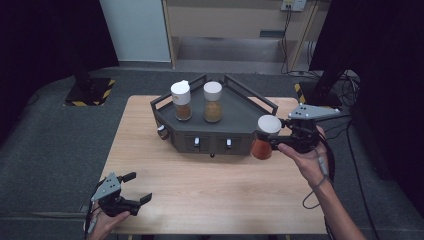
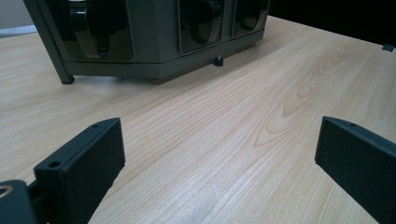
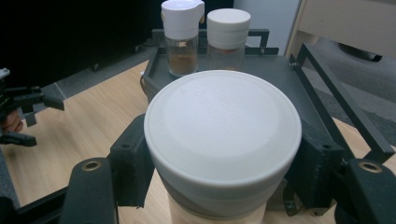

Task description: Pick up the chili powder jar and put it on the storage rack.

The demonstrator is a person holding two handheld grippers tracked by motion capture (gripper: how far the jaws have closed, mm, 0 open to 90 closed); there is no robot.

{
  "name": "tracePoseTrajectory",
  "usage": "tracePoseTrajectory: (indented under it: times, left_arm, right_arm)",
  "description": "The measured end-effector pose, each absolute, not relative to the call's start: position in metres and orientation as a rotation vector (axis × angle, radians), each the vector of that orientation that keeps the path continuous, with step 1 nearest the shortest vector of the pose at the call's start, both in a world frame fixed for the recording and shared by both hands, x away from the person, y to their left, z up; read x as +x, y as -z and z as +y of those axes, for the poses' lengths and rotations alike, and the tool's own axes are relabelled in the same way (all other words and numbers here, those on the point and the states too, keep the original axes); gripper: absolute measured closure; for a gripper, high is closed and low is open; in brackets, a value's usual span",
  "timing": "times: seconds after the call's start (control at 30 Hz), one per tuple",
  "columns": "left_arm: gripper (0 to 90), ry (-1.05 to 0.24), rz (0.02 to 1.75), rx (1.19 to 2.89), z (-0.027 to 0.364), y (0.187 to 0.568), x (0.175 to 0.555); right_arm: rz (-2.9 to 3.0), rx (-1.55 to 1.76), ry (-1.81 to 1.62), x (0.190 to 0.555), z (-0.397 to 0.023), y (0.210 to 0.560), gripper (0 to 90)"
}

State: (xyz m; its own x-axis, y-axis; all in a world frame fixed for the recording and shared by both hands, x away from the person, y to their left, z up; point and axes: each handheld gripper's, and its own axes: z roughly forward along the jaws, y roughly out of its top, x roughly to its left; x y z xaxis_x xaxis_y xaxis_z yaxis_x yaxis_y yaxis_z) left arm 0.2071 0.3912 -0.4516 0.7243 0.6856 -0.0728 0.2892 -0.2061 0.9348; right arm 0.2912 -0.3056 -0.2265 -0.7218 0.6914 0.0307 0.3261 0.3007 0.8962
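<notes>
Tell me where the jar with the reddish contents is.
In the high view the reddish jar is held in the right tongs, at the grey rack's right front corner.

lab | black curtains (image 1: 45,40) | hazard-striped stand base (image 1: 90,92) | cables (image 1: 287,35)

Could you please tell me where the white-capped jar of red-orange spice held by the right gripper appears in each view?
High view: the white-capped jar of red-orange spice sits right of centre, gripped beside the dark grey metal rack.
Left gripper view: not in it; the rack's front is at the top.
Right gripper view: its cap is at centre.
Shared landmark: the rack.
</notes>
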Motion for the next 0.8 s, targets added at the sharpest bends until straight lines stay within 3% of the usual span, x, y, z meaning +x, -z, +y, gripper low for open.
tracePoseTrajectory:
  times: [0.8]
  left_arm:
    - [0.6,-0.433,0.770,1.788,0.392,0.452,0.207]
  right_arm:
    - [2.158,0.984,-1.340,0.354,-0.275,0.202,33.3]
